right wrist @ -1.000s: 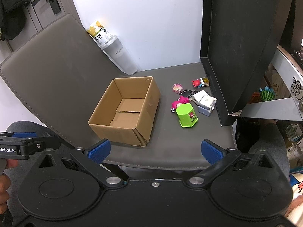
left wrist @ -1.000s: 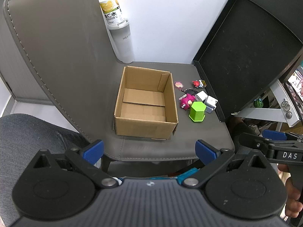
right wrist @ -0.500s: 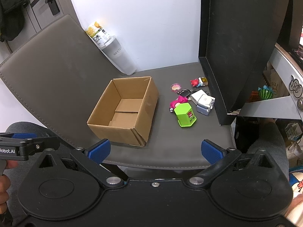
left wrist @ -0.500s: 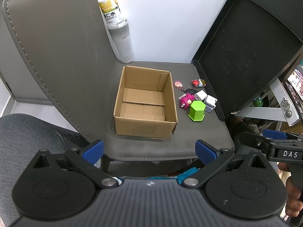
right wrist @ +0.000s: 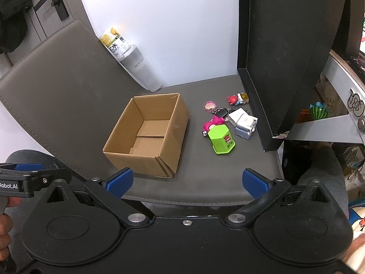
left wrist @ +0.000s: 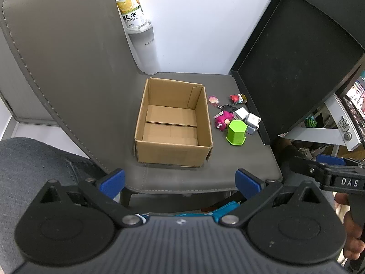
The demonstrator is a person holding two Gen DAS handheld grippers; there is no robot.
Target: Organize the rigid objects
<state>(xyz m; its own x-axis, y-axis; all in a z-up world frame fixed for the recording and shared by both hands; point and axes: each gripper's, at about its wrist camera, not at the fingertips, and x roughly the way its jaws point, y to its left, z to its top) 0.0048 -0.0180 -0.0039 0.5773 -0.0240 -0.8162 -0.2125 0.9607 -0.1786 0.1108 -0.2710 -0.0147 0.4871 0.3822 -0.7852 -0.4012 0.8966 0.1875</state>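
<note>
Both grippers are held back from a grey chair seat, fingers spread wide and empty.

An open cardboard box (left wrist: 173, 123) is seen ahead of the left gripper (left wrist: 180, 180), between and beyond its blue fingers (left wrist: 113, 180). A cluster of small toys lies just beside the box, ahead of the right gripper (right wrist: 187, 180) and nearer its right finger: a green container (right wrist: 221, 142), a pink figure (right wrist: 213, 123) touching it, white blocks (right wrist: 243, 123), and a red figure (right wrist: 233, 98) farther off. The box is shown empty. A bottle (left wrist: 141, 43) is leaned at the back.
</note>
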